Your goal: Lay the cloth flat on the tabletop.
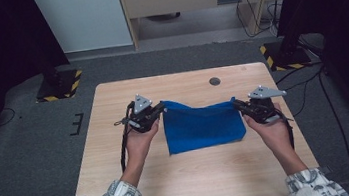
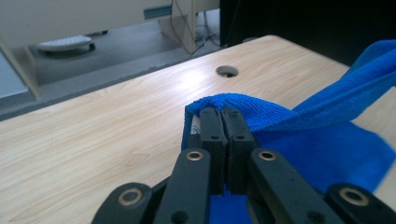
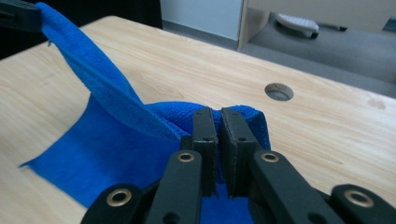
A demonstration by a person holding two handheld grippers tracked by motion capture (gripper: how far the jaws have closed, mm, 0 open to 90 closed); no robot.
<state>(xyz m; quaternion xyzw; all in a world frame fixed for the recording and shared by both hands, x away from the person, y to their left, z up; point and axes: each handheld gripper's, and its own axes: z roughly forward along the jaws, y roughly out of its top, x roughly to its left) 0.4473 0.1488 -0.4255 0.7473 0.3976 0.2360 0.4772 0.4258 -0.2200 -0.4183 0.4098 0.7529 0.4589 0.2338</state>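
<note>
While the wooden table (image 1: 122, 185) bears its near half, the blue microfibre cloth (image 1: 201, 127) spans crosswise between both hands, far edge lifted and taut, long axis left to right. Left gripper (image 1: 156, 111) clenched on the far-left corner; right gripper (image 1: 239, 104) clenched on the far-right corner. Neither hand is nearer; a fold towards the person looks likely.

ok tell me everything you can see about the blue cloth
The blue cloth is a plain, bright blue towel with a fuzzy, microfibre-like pile. It looks folded roughly into a rectangle. Its near part lies flat on the wooden table, while its far edge is lifted and stretched between the two grippers. The left gripper is shut on its far left corner, the right gripper on its far right corner. The raised edge sags a little in the middle.
</note>
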